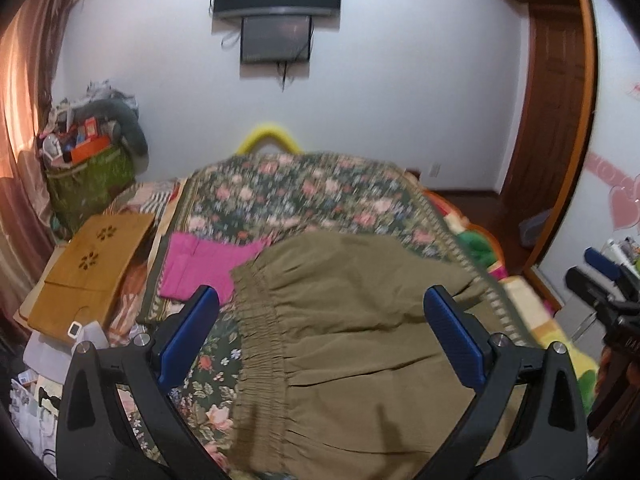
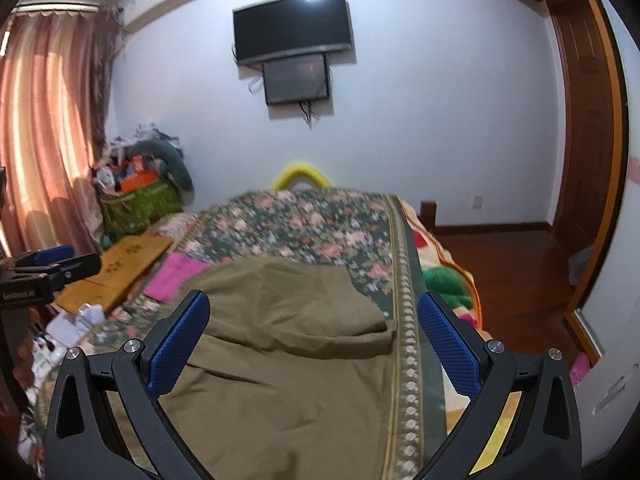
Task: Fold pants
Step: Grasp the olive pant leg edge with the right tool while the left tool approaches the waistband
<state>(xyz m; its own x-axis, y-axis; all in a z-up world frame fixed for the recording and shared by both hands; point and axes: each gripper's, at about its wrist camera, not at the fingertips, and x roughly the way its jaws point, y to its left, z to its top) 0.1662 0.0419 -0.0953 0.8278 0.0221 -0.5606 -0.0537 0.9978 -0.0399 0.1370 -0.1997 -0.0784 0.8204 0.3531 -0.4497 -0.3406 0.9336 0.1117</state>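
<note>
A: What is seen on the bed, going from left to right?

B: The flowery bedspread [image 1: 288, 192] is taken as the landmark. At its left edge a flat wooden board [image 1: 94, 264] with small flower-shaped holes is laid. A flat pink cloth [image 1: 200, 264] is spread on the bedspread, just left of the pants. The olive-brown pants [image 1: 360, 320] are laid on the near part of the bedspread, toward its right side. Their cloth looks soft and a bit wrinkled, and a bunched stretchy waistband [image 1: 260, 344] is seen along their left edge. In the right wrist view one part of the pants [image 2: 288, 320] is folded over and lies on top of the rest.

A: How are the tongs held?

B: The left gripper [image 1: 324, 340] is held above the pants, pointed across the bed toward the wall. Its blue bumpy pads [image 1: 188, 340] are spread wide apart and nothing is held between them. The right gripper [image 2: 312, 344] is held the same way over the pants, near the patterned right border of the bedspread. Its pads [image 2: 180, 344] are also wide apart, and nothing is gripped.
</note>
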